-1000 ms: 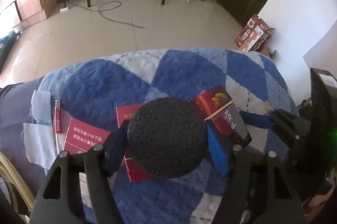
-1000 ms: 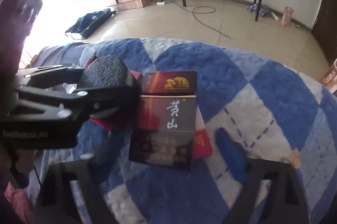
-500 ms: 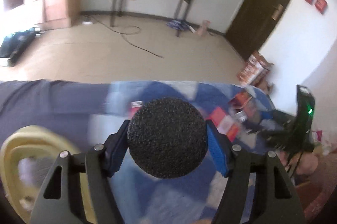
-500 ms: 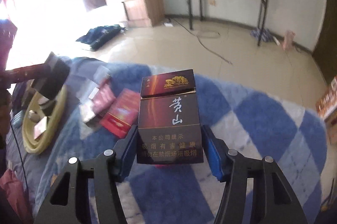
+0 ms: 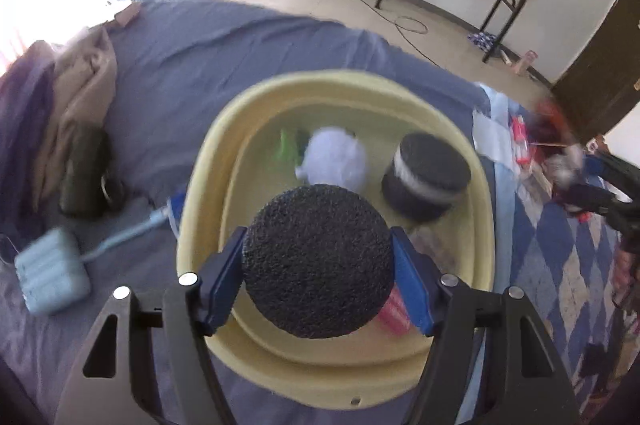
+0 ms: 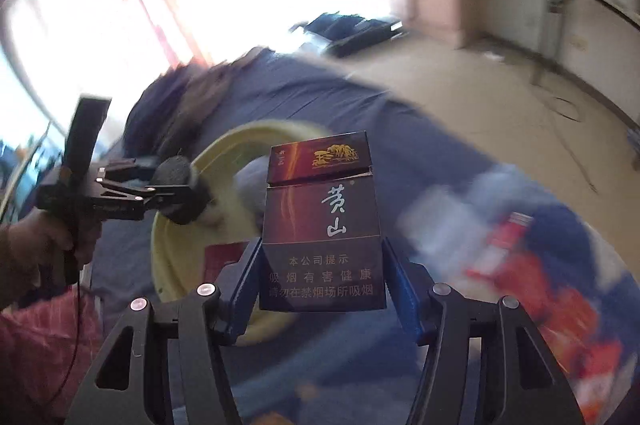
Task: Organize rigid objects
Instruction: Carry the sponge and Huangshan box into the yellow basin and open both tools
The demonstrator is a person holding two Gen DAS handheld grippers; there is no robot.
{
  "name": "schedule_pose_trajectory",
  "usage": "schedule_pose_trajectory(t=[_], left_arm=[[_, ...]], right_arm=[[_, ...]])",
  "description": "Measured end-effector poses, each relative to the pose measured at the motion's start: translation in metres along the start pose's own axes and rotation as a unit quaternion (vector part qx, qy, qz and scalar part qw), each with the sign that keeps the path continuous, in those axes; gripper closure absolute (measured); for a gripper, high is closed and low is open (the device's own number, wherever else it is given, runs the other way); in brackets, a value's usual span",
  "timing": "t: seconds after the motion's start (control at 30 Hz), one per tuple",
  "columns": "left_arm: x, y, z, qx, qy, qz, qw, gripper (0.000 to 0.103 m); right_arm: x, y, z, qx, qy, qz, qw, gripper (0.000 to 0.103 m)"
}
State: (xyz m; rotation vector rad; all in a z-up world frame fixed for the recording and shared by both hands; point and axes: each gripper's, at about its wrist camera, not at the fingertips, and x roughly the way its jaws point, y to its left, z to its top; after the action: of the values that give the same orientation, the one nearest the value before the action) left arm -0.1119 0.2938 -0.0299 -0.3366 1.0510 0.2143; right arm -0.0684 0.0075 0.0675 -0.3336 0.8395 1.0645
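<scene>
over the yellow basin (image 5: 208,185) on the bed, your left hand-held gripper (image 5: 318,267) is clamped on a round black sponge disc (image 5: 318,265), its blue pads pressed to either side, and it hangs just above the near part of the basin. inside the basin you already have a second black disc with a pale band (image 5: 426,181), a white fluffy ball (image 5: 336,157), something small and green (image 5: 286,145) too blurred to name, and a red pack (image 5: 394,309) partly hidden behind the pads. your right hand-held gripper (image 6: 320,275) is closed tight on a dark red cigarette pack (image 6: 322,221), held upright with its lid slightly ajar, and in the right wrist view that pack sits in front of the basin (image 6: 168,257), near it but not clearly over it. so, as a judgement, you are somewhere past the start: several things are in, two more are in the air and not yet let go. on the blue and white quilt (image 5: 568,245) off to the side a smear of red packs (image 6: 516,253) is waiting, so more trips look likely. the grey power strip (image 5: 52,277) and the clothes (image 5: 80,77) beside the basin look like none of your business.
</scene>
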Motion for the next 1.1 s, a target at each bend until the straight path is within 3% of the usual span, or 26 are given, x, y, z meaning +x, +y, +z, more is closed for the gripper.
schedule_pose_trajectory(t=[0.2, 0.3, 0.43, 0.6, 0.63, 0.73, 0.77, 0.83, 1.0, 1.1], left_arm=[[-0.002, -0.004, -0.016, 0.038, -0.001, 0.004, 0.9992, 0.034], [0.0, -0.003, -0.012, 0.036, -0.011, 0.001, 0.9993, 0.033], [0.021, 0.006, -0.002, 0.046, 0.013, 0.019, 0.9987, 0.033], [0.026, 0.014, 0.001, 0.033, 0.011, 0.013, 0.9993, 0.033], [0.027, 0.013, 0.0, 0.031, 0.01, 0.012, 0.9994, 0.031], [0.021, 0.01, 0.0, 0.021, 0.0, 0.007, 0.9998, 0.0], [0.016, 0.006, 0.0, 0.022, -0.01, 0.003, 0.9997, 0.0], [0.008, -0.004, 0.001, 0.036, -0.019, -0.011, 0.9991, 0.0], [-0.014, -0.04, 0.012, 0.083, -0.034, -0.012, 0.9959, 0.0], [-0.031, -0.064, 0.025, 0.095, -0.054, -0.037, 0.9933, 0.0]], right_arm=[[0.072, 0.038, 0.058, -0.039, 0.057, 0.032, 0.997, 0.045], [0.108, 0.041, 0.082, -0.052, 0.088, 0.019, 0.995, 0.045], [0.144, 0.039, 0.092, -0.054, 0.124, 0.012, 0.991, 0.045], [0.153, 0.047, 0.094, -0.07, 0.121, 0.01, 0.99, 0.044], [0.153, 0.049, 0.095, -0.073, 0.12, 0.009, 0.99, 0.043], [0.127, 0.048, 0.089, -0.062, 0.104, 0.018, 0.992, 0.021], [0.115, 0.044, 0.088, -0.055, 0.091, 0.02, 0.994, 0.012], [0.087, 0.032, 0.086, -0.042, 0.061, 0.019, 0.997, 0.007], [0.028, -0.005, 0.067, -0.032, 0.035, -0.015, 0.999, 0.005], [-0.014, -0.033, 0.043, -0.017, 0.024, -0.046, 0.999, 0.003]])
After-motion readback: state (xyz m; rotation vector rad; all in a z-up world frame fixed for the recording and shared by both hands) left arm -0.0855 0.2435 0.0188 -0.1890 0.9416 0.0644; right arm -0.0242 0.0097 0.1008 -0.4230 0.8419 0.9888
